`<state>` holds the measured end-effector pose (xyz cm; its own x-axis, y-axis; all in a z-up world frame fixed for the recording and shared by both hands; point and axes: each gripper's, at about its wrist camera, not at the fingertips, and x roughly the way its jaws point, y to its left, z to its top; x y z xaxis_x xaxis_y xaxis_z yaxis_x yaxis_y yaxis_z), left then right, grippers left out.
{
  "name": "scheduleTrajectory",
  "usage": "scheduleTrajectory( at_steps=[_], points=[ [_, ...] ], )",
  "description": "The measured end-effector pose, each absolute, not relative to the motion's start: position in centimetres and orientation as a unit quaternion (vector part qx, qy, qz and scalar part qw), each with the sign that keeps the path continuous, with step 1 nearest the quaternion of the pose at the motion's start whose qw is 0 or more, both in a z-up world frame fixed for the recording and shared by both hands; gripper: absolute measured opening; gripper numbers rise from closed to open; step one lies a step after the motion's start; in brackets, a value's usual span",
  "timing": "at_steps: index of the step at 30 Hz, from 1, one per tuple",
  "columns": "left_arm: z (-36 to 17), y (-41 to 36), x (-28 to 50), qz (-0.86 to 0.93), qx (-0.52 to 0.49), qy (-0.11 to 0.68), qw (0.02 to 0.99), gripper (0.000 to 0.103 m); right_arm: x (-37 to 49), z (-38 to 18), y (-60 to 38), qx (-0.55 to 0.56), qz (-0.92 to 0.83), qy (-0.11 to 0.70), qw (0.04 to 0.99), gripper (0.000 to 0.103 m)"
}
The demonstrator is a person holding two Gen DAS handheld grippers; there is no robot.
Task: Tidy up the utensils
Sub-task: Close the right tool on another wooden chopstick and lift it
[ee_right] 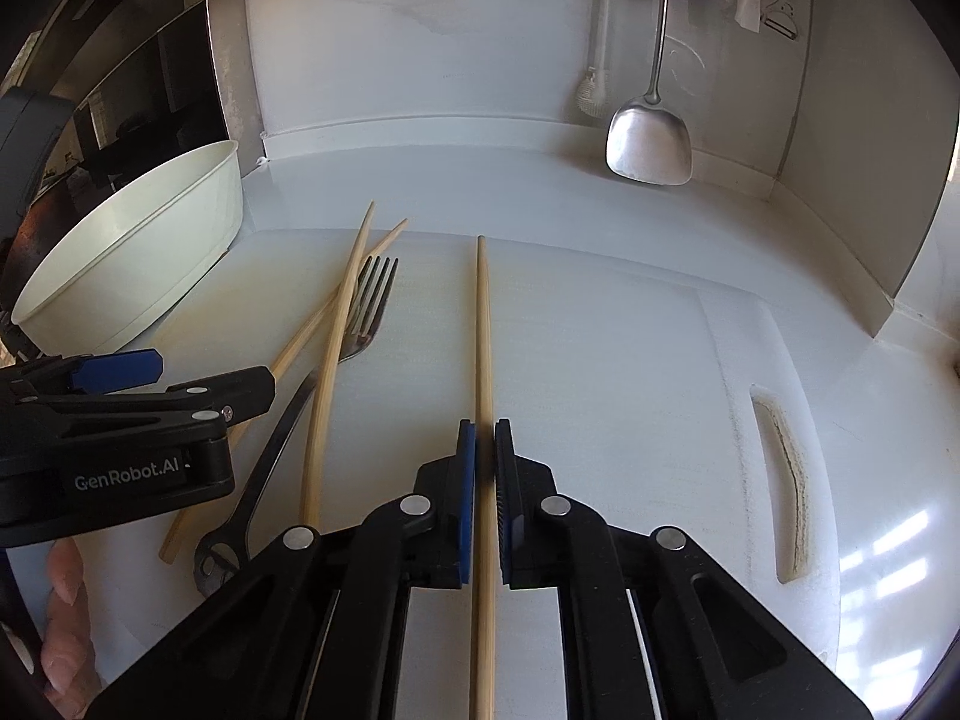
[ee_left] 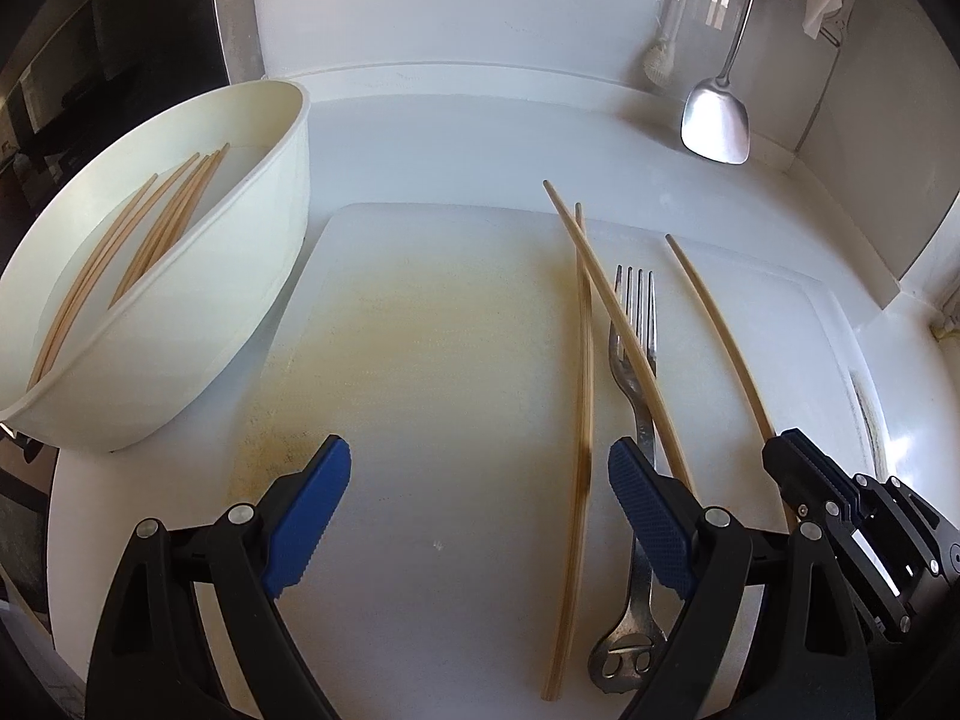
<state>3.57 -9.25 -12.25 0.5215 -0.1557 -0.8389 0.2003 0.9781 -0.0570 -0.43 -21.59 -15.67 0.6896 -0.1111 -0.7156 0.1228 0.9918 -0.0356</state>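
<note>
The right gripper [ee_right: 485, 426] is clamping a single bamboo chopstick [ee_right: 482, 324] between its blue pads, with most of the stick's length reaching forward over the white cutting board [ee_right: 600, 360]. Because the grip is sitting toward the near end of the stick, the long free end is likely to swing or pivot in the pads once it is lifted, and it could slip out if the pads are only pinching its narrow sides.

The left gripper [ee_left: 480, 498] is hanging wide open and empty over the board, straddling one chopstick [ee_left: 583, 390] of a crossed pair [ee_left: 618, 324] that is lying over a metal fork [ee_left: 637, 360]. Closing there is risking a catch on the fork handle beside its right finger, or a nudge to the upper stick resting across the tines. The two grippers are working close beside each other, so a sideways move by either could bump the other.

The white oval tub [ee_left: 198, 312], already holding several chopsticks [ee_left: 144, 228], is standing at the board's left edge, just beside it. The carried stick has to cross over the left gripper and the pile to reach it. Open board is lying to the right, up to the handle slot [ee_right: 786, 480]; the back wall, with a hanging metal spatula [ee_right: 651, 138], is closing off the far side.
</note>
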Motion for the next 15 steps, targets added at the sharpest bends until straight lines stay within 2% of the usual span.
scheduleTrajectory(
  at_steps=[9,15],
  points=[
    [-12.7,-10.2,3.3,-0.097,0.046,0.465,0.879,0.084,-0.5,-15.7,-22.0,0.011,-0.068,0.389,0.919,0.006],
    [-12.5,-10.8,2.8,-0.106,0.054,0.453,0.883,0.07,-0.3,-15.8,-21.9,0.008,-0.069,0.389,0.919,0.007]
  ],
)
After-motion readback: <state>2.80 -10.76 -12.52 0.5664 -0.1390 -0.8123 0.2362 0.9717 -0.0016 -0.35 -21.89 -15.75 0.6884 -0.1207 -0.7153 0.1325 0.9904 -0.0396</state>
